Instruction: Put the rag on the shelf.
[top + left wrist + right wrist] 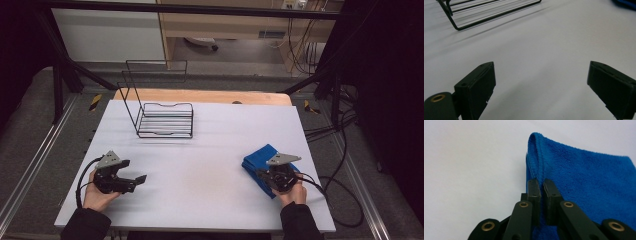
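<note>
A folded blue towel lies at the front right of the white table. My right gripper is shut on the towel's near edge; in the right gripper view the two black jaws pinch a raised fold of blue towel at the right gripper's tips. My left gripper rests at the front left, held by a hand, with its jaws wide apart. In the left gripper view the left gripper has bare tabletop between its jaws.
A black wire rack stands at the back left of the table, its base also in the left gripper view as the wire rack. Cables trail off the table's right side. A wooden board edge runs behind the table.
</note>
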A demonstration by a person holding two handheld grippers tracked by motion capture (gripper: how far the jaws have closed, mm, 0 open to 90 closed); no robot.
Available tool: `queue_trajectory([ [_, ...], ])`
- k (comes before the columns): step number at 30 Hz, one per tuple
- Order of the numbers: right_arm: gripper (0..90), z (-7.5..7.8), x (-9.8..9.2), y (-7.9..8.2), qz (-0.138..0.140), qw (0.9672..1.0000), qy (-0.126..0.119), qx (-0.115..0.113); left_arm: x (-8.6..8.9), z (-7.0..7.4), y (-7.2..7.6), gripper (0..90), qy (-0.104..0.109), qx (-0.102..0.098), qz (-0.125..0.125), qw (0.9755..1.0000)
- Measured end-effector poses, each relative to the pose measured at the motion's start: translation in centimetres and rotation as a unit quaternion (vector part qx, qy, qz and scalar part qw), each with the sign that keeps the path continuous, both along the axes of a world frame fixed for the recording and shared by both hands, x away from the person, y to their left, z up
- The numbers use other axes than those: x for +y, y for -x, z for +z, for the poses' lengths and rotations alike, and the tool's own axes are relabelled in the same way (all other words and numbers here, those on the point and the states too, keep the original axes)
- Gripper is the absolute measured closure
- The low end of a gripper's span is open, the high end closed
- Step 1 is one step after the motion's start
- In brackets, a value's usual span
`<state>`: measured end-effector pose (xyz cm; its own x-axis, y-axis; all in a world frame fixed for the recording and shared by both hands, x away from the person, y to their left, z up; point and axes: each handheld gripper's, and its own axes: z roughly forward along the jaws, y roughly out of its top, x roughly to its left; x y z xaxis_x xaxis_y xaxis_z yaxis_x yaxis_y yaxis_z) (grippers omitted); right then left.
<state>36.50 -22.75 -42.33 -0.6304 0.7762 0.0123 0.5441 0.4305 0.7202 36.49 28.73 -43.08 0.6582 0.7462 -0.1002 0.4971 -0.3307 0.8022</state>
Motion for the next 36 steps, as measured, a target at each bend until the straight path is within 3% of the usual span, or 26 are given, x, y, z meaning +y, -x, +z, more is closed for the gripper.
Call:
queue_trajectory([
  [1, 85.7, 0.0, 0.0, 0.0, 0.000, 1.0000, 0.000, 0.000, 0.0, 0.0, 0.0, 8.1, 0.000, 0.000, 0.000, 1.0000],
  [3, 85.8, 0.7, 0.5, 0.3, 0.005, 0.9996, -0.027, -0.002, -0.1, 0.0, 0.0, 8.1, 0.000, 0.000, 0.002, 1.0000],
  [5, 85.9, 1.0, 1.1, 0.3, 0.009, 0.9996, -0.027, -0.001, -0.1, 0.0, 0.0, 8.1, 0.000, 0.000, 0.001, 1.0000],
  [7, 85.8, 1.0, 1.5, 0.2, 0.008, 0.9999, -0.015, -0.001, -0.1, 0.0, 0.0, 8.1, 0.000, 0.000, 0.001, 1.0000],
  [11, 84.6, -0.3, 1.9, -0.3, 0.025, 0.9980, 0.057, 0.011, 0.0, 0.0, 0.1, 8.1, -0.001, 0.000, 0.000, 1.0000],
  [17, 80.9, -0.8, 2.0, -0.4, 0.037, 0.9977, 0.050, 0.024, -0.1, 0.0, 0.0, 8.1, -0.002, 0.001, 0.000, 1.0000],
  [18, 74.4, -1.0, 2.1, -0.4, 0.040, 0.9980, 0.044, 0.021, -0.1, -0.1, 0.0, 8.1, -0.001, 0.001, 0.000, 1.0000],
  [20, 72.3, -1.0, 2.3, -0.5, 0.043, 0.9980, 0.041, 0.023, -0.2, -0.1, 0.0, 8.1, -0.004, 0.002, 0.000, 1.0000],
  [21, 65.8, -1.1, 2.8, -0.6, 0.048, 0.9980, 0.037, 0.014, -0.2, -0.1, 0.0, 8.1, -0.005, 0.001, 0.000, 1.0000],
  [26, 58.1, -0.8, 4.2, -1.5, 0.059, 0.9973, 0.042, -0.015, -0.3, -0.1, -0.1, 8.1, -0.005, 0.003, 0.000, 1.0000],
  [29, 57.2, -0.9, 5.0, -2.1, 0.057, 0.9971, 0.047, -0.018, -0.2, -0.1, -0.1, 8.1, -0.006, 0.002, -0.001, 1.0000],
  [33, 61.7, -1.7, 6.3, -3.7, 0.039, 0.9958, 0.081, -0.018, -0.2, 0.0, 0.0, 8.1, -0.003, 0.000, 0.000, 1.0000],
  [36, 65.6, -2.0, 6.6, -4.0, 0.037, 0.9949, 0.092, -0.018, -0.2, 0.0, 0.0, 8.1, -0.003, -0.001, -0.001, 1.0000],
])
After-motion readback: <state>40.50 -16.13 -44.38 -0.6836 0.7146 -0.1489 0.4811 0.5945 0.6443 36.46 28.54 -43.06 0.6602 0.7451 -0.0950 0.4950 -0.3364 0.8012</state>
